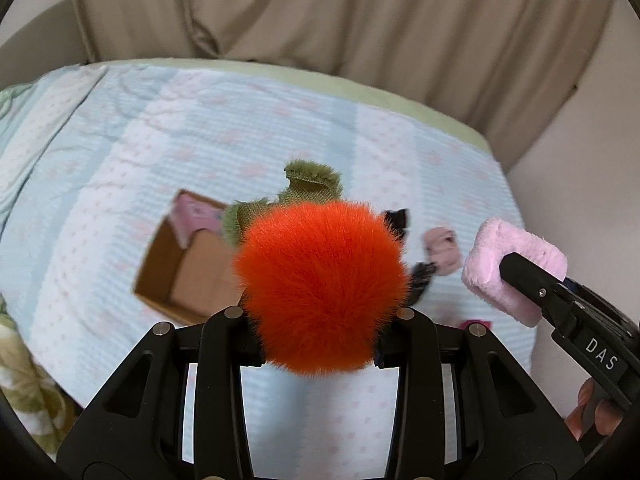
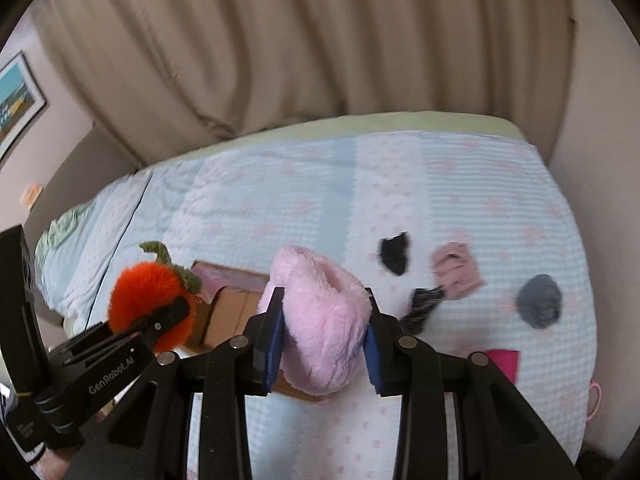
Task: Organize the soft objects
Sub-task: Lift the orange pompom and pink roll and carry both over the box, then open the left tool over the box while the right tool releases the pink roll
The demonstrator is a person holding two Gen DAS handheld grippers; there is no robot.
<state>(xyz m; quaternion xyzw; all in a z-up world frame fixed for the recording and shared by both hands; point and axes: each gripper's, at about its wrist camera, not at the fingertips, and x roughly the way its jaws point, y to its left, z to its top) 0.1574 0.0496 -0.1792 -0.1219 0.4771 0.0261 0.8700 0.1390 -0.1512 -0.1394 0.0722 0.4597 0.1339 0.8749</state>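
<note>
My left gripper (image 1: 320, 320) is shut on a fluffy orange plush fruit (image 1: 320, 284) with green leaves, held above the bed. It also shows in the right wrist view (image 2: 148, 304). My right gripper (image 2: 324, 344) is shut on a pink plush piece (image 2: 320, 320), also seen in the left wrist view (image 1: 508, 268). An open cardboard box (image 1: 184, 268) with a pink item inside lies on the bed beyond both grippers; it shows in the right wrist view (image 2: 232, 308) too.
The bed has a pale blue quilt (image 2: 460, 184). On it lie a black cloth (image 2: 394, 254), a dusty pink cloth (image 2: 458, 270), a dark striped cloth (image 2: 424, 304), a grey-blue cloth (image 2: 540, 306) and a magenta item (image 2: 504, 362). Beige curtains (image 2: 320, 40) hang behind.
</note>
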